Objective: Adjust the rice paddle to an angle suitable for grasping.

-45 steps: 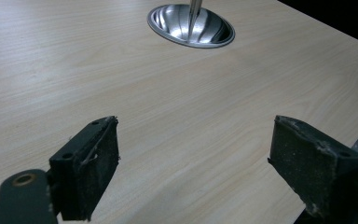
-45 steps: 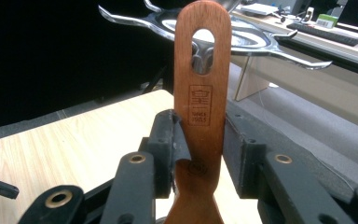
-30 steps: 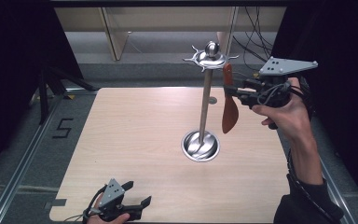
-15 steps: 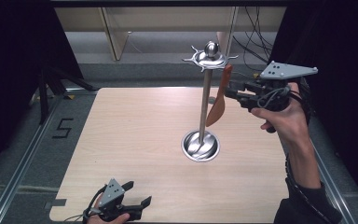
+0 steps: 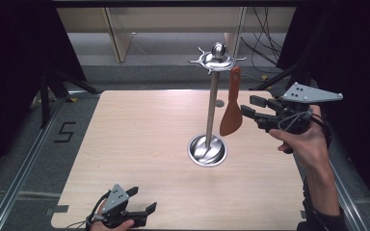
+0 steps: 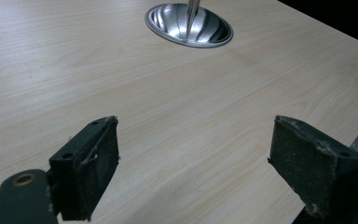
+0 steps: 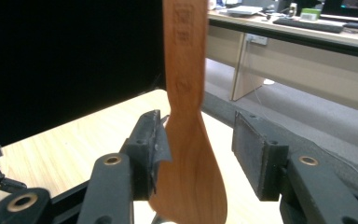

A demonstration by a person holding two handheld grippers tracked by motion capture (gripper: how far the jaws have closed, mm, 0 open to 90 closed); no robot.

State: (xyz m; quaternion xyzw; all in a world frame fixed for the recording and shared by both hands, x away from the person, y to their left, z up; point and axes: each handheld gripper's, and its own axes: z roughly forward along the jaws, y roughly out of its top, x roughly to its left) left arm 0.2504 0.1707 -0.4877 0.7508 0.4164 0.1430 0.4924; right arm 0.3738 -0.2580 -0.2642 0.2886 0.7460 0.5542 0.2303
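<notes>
Wooden spatula [image 5: 231, 108] hangs from a hook of the steel utensil stand [image 5: 212, 103], blade down, between the jaws of the right gripper [image 5: 247, 108], which have just been opening; one pad seems to brush it, the other stands off. Near the table [image 5: 139, 139] edge, the left gripper [image 5: 142, 199] gapes, holding nothing.

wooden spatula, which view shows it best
The high view: the whole wooden spatula hangs from the rack, beside the right gripper. The right gripper view shows its blade and lower handle close between just-opened jaws. The left gripper view shows the rack's base.
</notes>
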